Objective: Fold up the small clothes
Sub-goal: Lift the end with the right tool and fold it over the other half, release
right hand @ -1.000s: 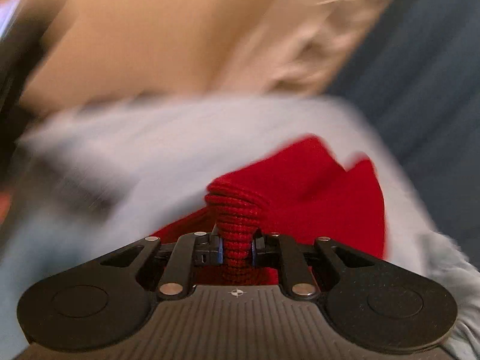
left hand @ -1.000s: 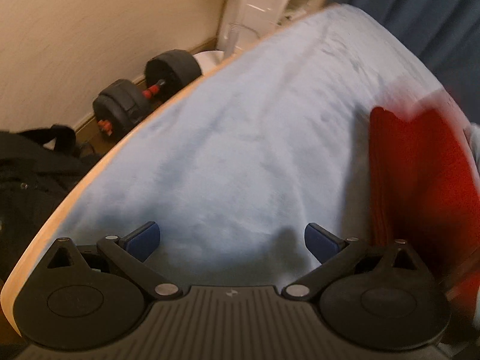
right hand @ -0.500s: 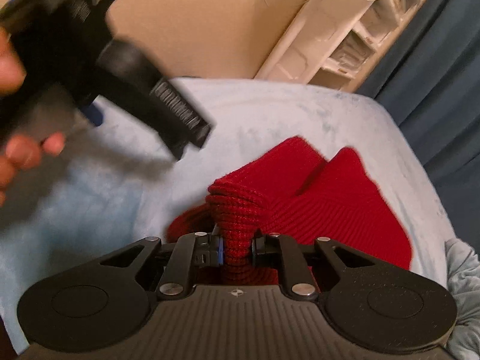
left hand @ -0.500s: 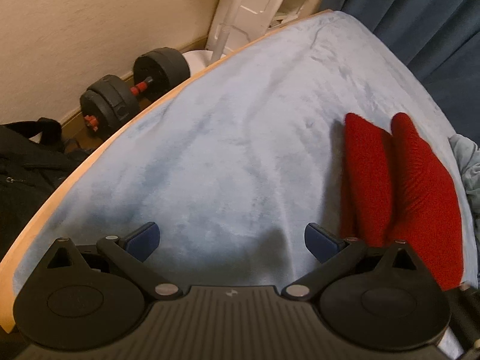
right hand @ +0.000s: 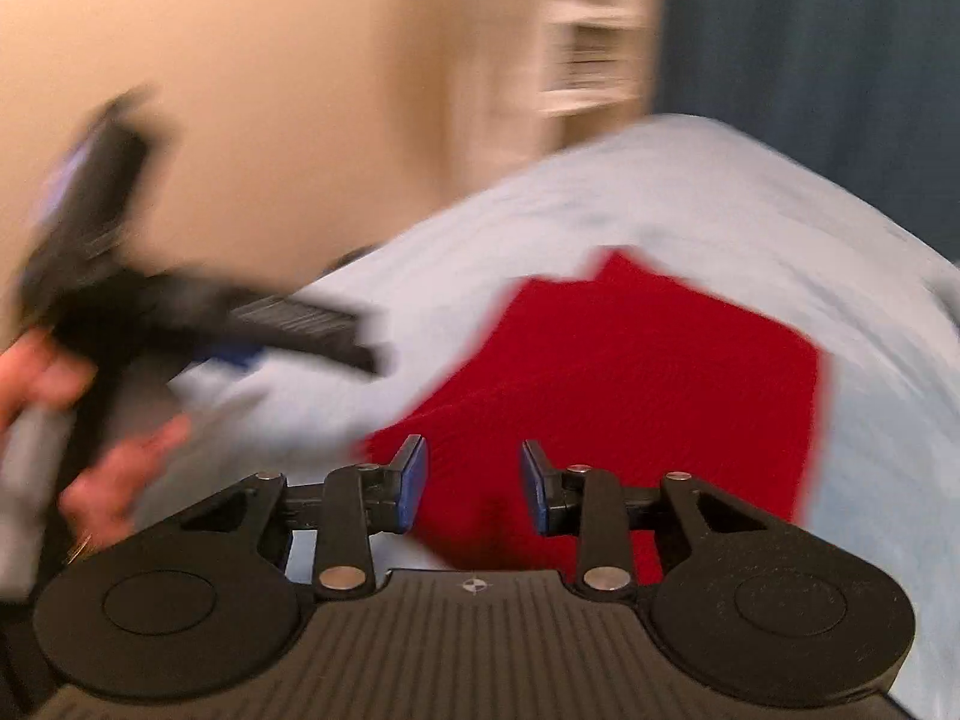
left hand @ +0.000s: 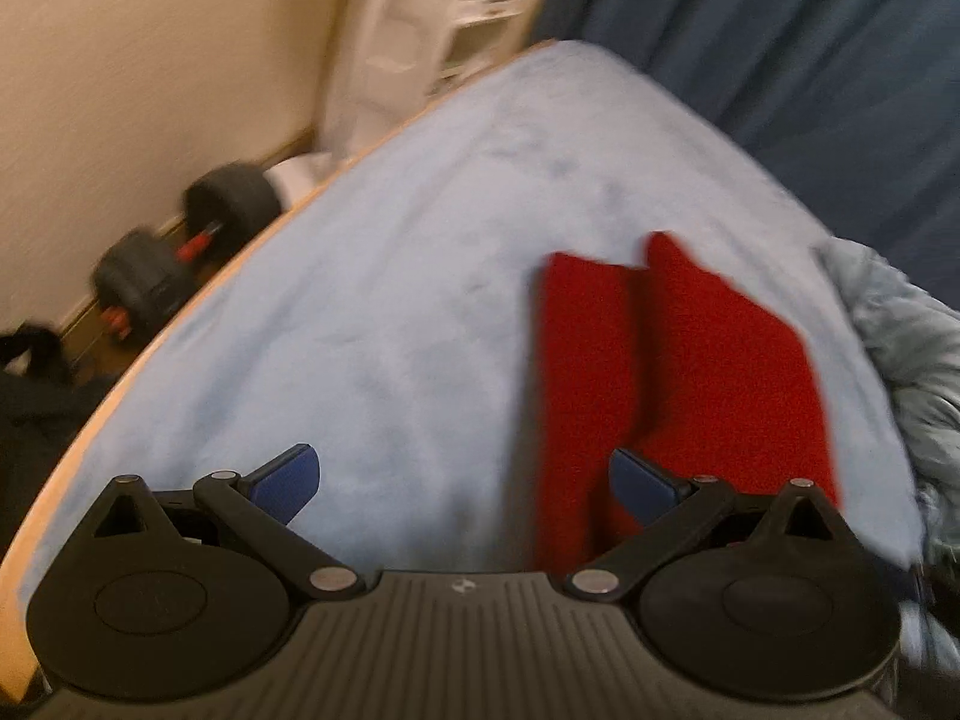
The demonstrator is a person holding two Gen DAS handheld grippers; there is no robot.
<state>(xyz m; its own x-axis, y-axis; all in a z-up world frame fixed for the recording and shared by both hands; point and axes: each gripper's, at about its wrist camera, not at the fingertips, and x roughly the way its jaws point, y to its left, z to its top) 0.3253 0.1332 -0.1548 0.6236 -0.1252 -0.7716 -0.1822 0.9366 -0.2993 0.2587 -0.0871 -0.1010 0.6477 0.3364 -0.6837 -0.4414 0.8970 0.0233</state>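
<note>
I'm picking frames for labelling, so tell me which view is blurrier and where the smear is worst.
Right wrist view is blurrier: the left gripper and the hand holding it streak badly, and the red socks lose their knit. Left wrist view is softer only: dumbbell and sock edges smear, own fingers stay sharp.

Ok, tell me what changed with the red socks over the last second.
The right hand-held gripper let go: its jaws, shut on a bunched red cuff before, now stand apart. The red socks lie flat, side by side on the light blue blanket. The left hand-held gripper stays open, holding nothing.
</note>
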